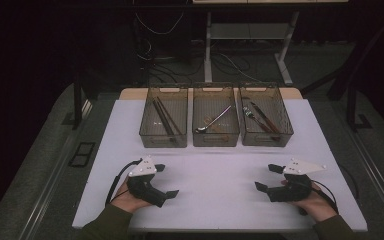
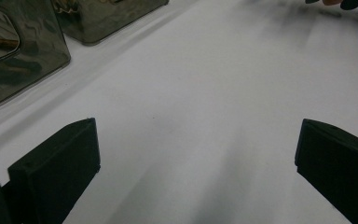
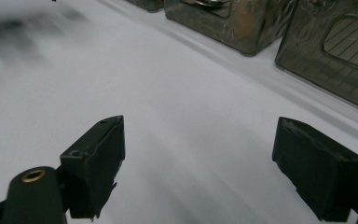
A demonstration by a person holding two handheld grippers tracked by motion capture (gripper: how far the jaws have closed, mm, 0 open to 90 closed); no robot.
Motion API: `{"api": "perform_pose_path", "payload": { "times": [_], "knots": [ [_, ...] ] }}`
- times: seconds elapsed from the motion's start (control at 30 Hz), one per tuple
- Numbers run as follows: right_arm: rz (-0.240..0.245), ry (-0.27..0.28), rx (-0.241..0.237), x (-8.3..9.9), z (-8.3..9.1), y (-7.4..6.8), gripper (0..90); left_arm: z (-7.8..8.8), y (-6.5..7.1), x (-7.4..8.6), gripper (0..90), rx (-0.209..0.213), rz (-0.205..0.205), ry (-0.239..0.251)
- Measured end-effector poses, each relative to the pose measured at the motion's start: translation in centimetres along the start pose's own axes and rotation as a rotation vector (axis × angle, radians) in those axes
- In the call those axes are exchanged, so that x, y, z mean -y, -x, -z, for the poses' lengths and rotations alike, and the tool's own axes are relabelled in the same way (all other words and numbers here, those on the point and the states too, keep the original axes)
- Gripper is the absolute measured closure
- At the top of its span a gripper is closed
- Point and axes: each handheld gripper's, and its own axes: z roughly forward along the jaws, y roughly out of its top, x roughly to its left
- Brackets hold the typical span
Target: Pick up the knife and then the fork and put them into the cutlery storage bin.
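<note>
Three smoky see-through bins stand in a row at the far side of the white table (image 1: 220, 165). The left bin (image 1: 163, 123) holds dark chopsticks, the middle bin (image 1: 215, 122) a spoon (image 1: 214, 121), the right bin (image 1: 265, 121) a fork and knife. My left gripper (image 1: 166, 180) rests low on the near left of the table, jaws wide apart with nothing between them (image 2: 196, 163). My right gripper (image 1: 267, 177) sits near the front right, jaws also spread over bare table (image 3: 198, 163). Both point toward the table's middle.
The table's front edge runs just behind both hands. Beyond the bins are a desk frame (image 1: 245, 45) and loose cables on a dark floor. Bin walls (image 3: 331, 56) stand ahead of the right gripper, and bin walls (image 2: 23, 56) ahead-left of the left gripper.
</note>
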Motion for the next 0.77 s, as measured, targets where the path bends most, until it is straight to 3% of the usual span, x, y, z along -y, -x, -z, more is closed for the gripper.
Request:
{"api": "perform_pose_path", "payload": {
  "times": [0.43,0.77],
  "knots": [
    [0.032,-0.052,-0.007,1.02,-0.29,-0.38,17.2,0.02,0.18,0.07,0.0,0.001,-0.004,-0.007],
    [0.034,-0.039,-0.008,0.86,-0.11,-0.35,17.2,-0.02,0.19,0.07,0.0,0.002,-0.007,-0.012]
  ]
}}
